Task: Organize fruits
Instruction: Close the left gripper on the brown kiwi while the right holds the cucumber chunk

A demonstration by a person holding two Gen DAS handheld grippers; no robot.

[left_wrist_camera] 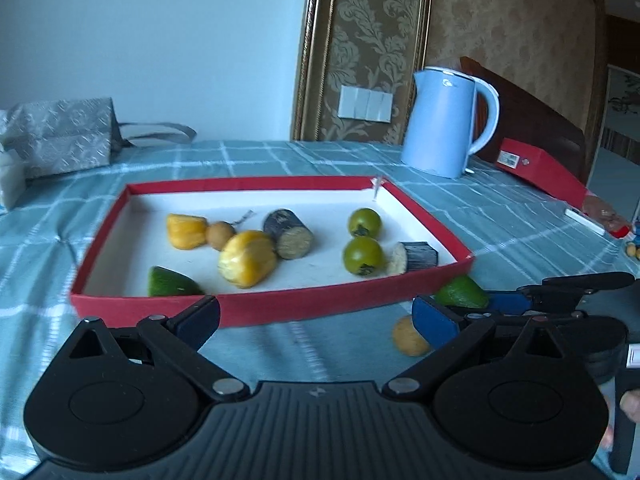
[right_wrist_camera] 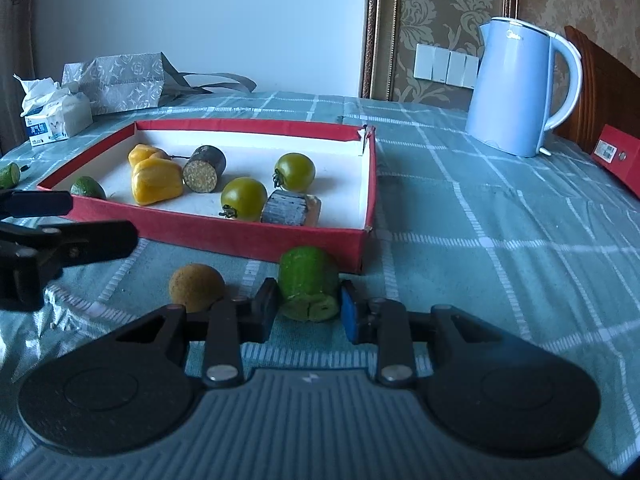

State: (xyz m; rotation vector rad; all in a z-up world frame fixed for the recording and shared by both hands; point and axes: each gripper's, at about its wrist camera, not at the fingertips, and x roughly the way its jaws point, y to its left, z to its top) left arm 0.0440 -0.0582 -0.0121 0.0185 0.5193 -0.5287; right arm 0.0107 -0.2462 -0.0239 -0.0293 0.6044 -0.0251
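Note:
A red-rimmed tray (right_wrist_camera: 256, 236) with a white floor holds yellow peppers (right_wrist_camera: 154, 184), two green tomatoes (right_wrist_camera: 244, 198), a dark cylinder piece (right_wrist_camera: 204, 168), a grey-skinned piece (right_wrist_camera: 290, 208) and a green wedge (right_wrist_camera: 88, 188). In front of the tray's near right corner, my right gripper (right_wrist_camera: 308, 309) is shut on a green fruit chunk (right_wrist_camera: 306, 280) that rests on the cloth. A small brown round fruit (right_wrist_camera: 196, 286) lies just left of it. My left gripper (left_wrist_camera: 316, 320) stands open before the tray (left_wrist_camera: 256, 308), nothing between its fingers; the brown fruit (left_wrist_camera: 408, 336) sits by its right finger.
A light blue kettle (right_wrist_camera: 520, 84) stands at the back right, with a red box (right_wrist_camera: 616, 156) beyond it. A grey bag (right_wrist_camera: 120, 80) and a tissue pack (right_wrist_camera: 56, 116) sit at the back left. Another green piece (right_wrist_camera: 9, 175) lies at the far left edge.

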